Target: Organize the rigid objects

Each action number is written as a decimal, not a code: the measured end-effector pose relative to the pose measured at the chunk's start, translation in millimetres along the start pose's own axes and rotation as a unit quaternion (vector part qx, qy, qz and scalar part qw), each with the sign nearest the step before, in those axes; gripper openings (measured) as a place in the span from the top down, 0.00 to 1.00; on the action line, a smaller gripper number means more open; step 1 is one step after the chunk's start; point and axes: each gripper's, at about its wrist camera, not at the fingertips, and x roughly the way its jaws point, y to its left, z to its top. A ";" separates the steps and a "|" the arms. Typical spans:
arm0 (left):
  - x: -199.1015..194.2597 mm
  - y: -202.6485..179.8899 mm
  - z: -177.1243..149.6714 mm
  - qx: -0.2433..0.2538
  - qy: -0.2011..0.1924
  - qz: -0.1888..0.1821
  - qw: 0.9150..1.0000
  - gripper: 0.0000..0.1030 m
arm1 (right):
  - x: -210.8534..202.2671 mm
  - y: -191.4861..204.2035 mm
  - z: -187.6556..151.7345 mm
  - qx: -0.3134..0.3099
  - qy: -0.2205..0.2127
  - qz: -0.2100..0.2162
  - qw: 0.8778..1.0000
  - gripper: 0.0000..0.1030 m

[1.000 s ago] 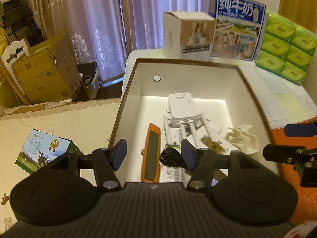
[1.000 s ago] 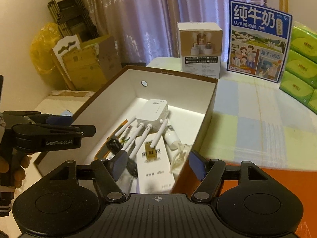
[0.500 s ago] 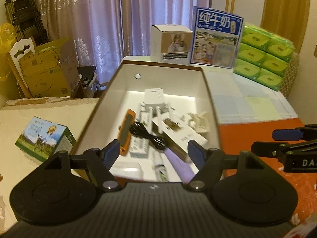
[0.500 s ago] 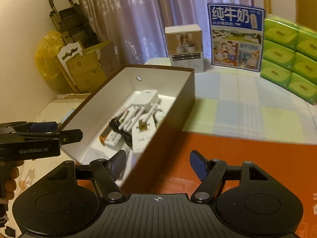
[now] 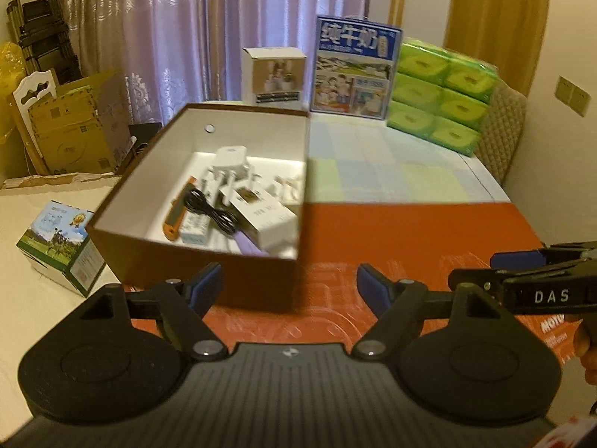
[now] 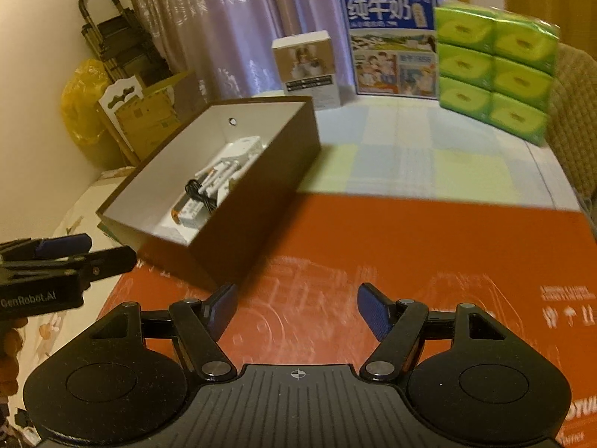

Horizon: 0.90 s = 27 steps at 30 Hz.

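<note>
A brown box (image 5: 238,280) (image 6: 231,246) with a white inside stands on the table. It holds a white router (image 5: 231,158) (image 6: 238,151), an orange-edged tool (image 5: 177,214), a black cable (image 5: 212,212) (image 6: 199,194), white cartons (image 5: 266,216) and a purple stick (image 5: 248,244). My left gripper (image 5: 289,285) hangs in front of the box's near wall, its jaws opening with nothing between them. My right gripper (image 6: 296,308) is open over the red mat (image 6: 410,257), empty, right of the box. Each gripper shows at the edge of the other's view.
At the back stand a small white carton (image 5: 274,74), a blue milk carton (image 5: 356,67) and green tissue packs (image 5: 440,93). A little green-and-blue box (image 5: 61,246) sits left of the brown box. Cardboard boxes and a folded trolley stand by the curtain. A padded chair is at the right.
Both grippers have drawn back from over the box to the red mat in front of it. The left jaws have spread wider. The things in the box lie as before.
</note>
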 end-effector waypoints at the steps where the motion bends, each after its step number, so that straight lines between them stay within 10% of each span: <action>1: -3.5 -6.4 -4.7 0.000 0.002 -0.004 1.000 0.26 | -6.7 -3.3 -4.6 0.003 0.000 -0.001 1.000 0.34; 27: -56.5 -104.5 -81.8 0.021 0.045 -0.061 0.997 0.30 | -114.9 -48.6 -101.9 0.028 0.013 -0.023 0.999 0.34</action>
